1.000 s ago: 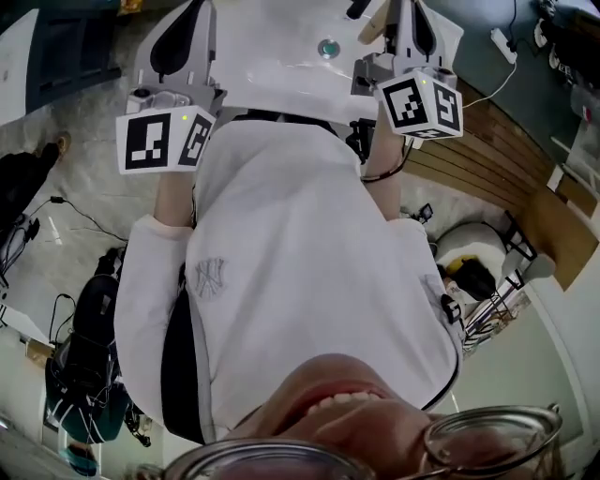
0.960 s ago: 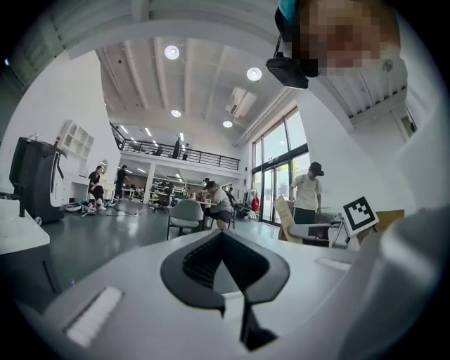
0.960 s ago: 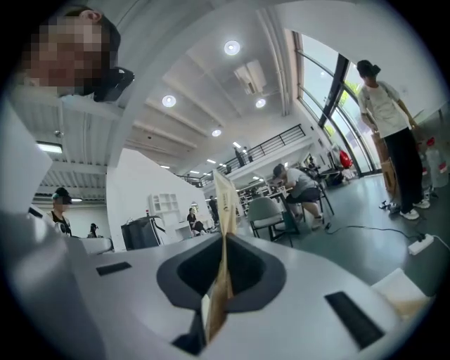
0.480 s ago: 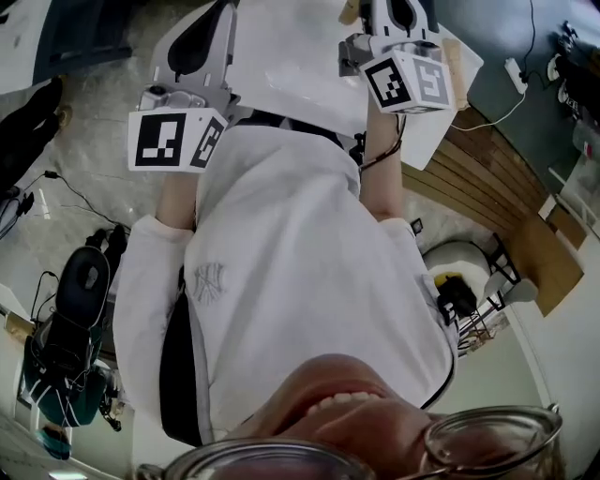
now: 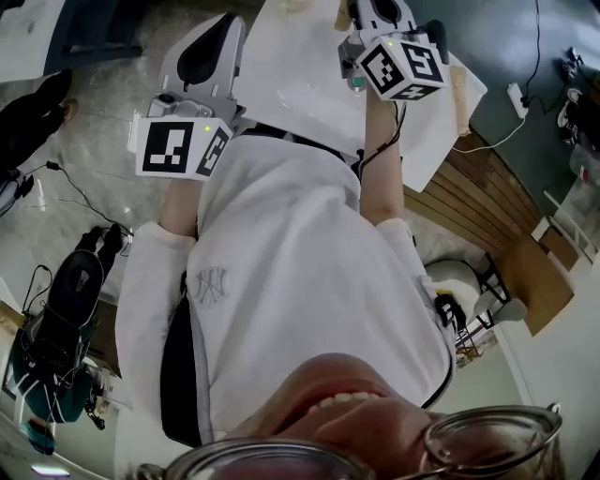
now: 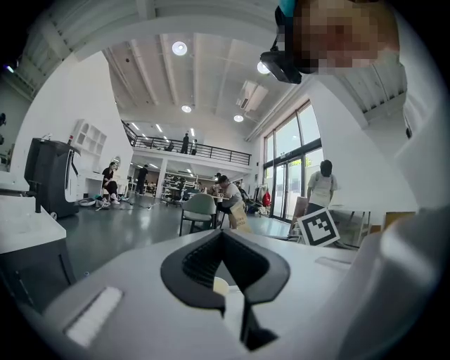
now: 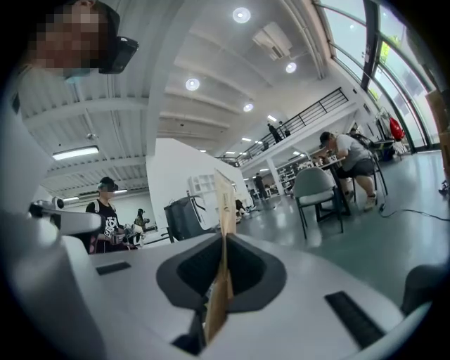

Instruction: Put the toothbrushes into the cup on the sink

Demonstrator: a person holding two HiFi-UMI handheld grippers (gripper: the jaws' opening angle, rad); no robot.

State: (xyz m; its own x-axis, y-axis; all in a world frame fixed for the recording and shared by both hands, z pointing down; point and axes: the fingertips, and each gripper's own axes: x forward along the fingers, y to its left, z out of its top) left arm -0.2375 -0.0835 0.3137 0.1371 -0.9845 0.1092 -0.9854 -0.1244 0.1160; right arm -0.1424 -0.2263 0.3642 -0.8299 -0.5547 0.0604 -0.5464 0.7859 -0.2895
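In the head view my own white shirt fills the middle and both grippers reach out over the white sink top (image 5: 291,75). My right gripper (image 5: 375,9) sits at the top edge, its marker cube (image 5: 401,66) below it. Seen from the right gripper view, the right gripper (image 7: 223,260) is shut on a thin tan flat piece (image 7: 225,211), perhaps a toothbrush, standing upright between the jaws. My left gripper (image 5: 225,21) is at the upper left. In its own view the left gripper (image 6: 225,281) looks shut on a small cream stick (image 6: 220,285). No cup is in view.
A wooden slatted platform (image 5: 487,178) lies right of the sink, with a power strip (image 5: 517,94) and cable beyond. A dark bag (image 5: 70,300) and cables lie on the floor at left. Both gripper views look across a large hall with seated people and a chair (image 6: 200,211).
My right gripper has moved up and left in the head view, still holding the tan piece. The left gripper has shifted slightly upward. The sink's drain is now behind the right gripper.
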